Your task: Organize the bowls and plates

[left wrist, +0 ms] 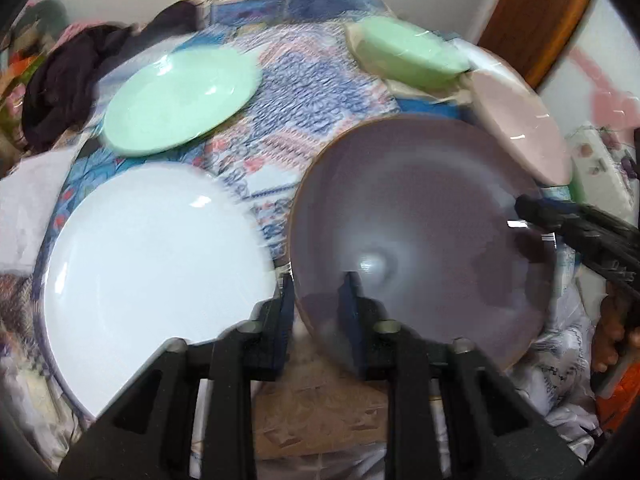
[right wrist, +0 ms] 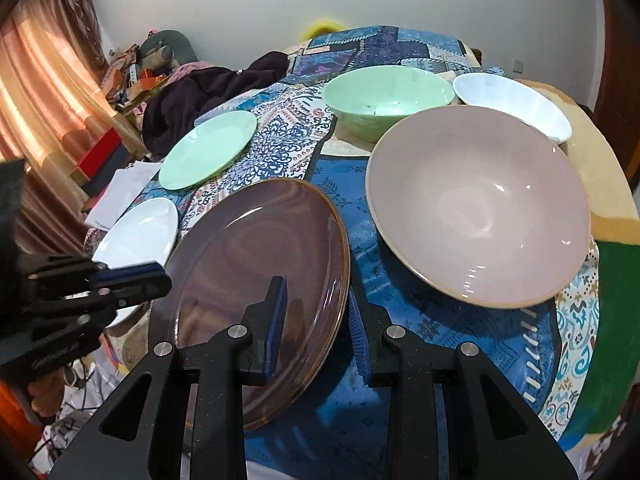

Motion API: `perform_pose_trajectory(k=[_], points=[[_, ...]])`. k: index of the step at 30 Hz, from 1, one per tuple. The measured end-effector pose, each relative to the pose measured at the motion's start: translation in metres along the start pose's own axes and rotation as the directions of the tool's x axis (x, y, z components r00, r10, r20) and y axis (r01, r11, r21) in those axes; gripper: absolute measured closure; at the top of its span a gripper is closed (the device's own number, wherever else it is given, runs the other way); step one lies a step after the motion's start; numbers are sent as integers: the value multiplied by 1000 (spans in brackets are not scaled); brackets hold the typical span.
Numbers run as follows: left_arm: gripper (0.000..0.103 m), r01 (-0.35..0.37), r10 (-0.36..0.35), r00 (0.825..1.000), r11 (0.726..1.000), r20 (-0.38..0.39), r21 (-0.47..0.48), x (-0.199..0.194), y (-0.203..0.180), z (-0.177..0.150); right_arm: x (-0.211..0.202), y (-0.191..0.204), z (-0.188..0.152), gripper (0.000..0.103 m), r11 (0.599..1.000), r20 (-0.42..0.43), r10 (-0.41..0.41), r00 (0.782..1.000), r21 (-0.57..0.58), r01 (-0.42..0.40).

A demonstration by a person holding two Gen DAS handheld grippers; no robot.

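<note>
A brown plate is lifted and tilted between both grippers. My right gripper has its fingers astride the plate's near right rim. My left gripper straddles the plate's opposite rim; it shows in the right wrist view at the plate's left edge. A white plate and a mint plate lie on the patterned cloth. A pink bowl, a mint bowl and a white bowl sit to the right.
The table has a blue patterned cloth. Dark clothing is heaped at its far left edge. Papers lie by the left edge. Clutter and a curtain stand beyond on the left.
</note>
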State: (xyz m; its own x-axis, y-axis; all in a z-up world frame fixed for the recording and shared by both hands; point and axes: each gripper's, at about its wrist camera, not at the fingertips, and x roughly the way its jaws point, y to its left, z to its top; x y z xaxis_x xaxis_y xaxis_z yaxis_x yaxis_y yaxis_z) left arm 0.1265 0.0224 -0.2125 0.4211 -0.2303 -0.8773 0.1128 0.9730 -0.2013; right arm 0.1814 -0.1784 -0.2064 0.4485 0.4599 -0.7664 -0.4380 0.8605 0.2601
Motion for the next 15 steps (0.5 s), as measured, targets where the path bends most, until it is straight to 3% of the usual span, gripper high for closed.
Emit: perform_pose_trajectory(k=[1, 4, 5, 7, 15], points=[[96, 37, -37, 999, 999, 1, 12, -3, -5, 2, 3, -5, 0, 76, 1000, -13, 3, 1000, 22, -3], [96, -35, 26, 997, 992, 70, 124, -14, -37, 9, 6, -21, -6, 76, 997, -32, 5, 999, 82, -3], [96, -24, 12, 996, 991, 85, 135, -16, -42, 11, 4, -21, -6, 76, 996, -29, 9, 1000, 86, -7], [96, -6, -3, 997, 994, 79, 111, -15, -41, 15, -4, -20, -6, 75, 997, -8, 3, 1000, 81, -3], [96, -54, 53, 996, 998, 72, 16, -13, -16, 13, -23, 4, 3, 75, 1000, 50, -22, 998, -21, 23]])
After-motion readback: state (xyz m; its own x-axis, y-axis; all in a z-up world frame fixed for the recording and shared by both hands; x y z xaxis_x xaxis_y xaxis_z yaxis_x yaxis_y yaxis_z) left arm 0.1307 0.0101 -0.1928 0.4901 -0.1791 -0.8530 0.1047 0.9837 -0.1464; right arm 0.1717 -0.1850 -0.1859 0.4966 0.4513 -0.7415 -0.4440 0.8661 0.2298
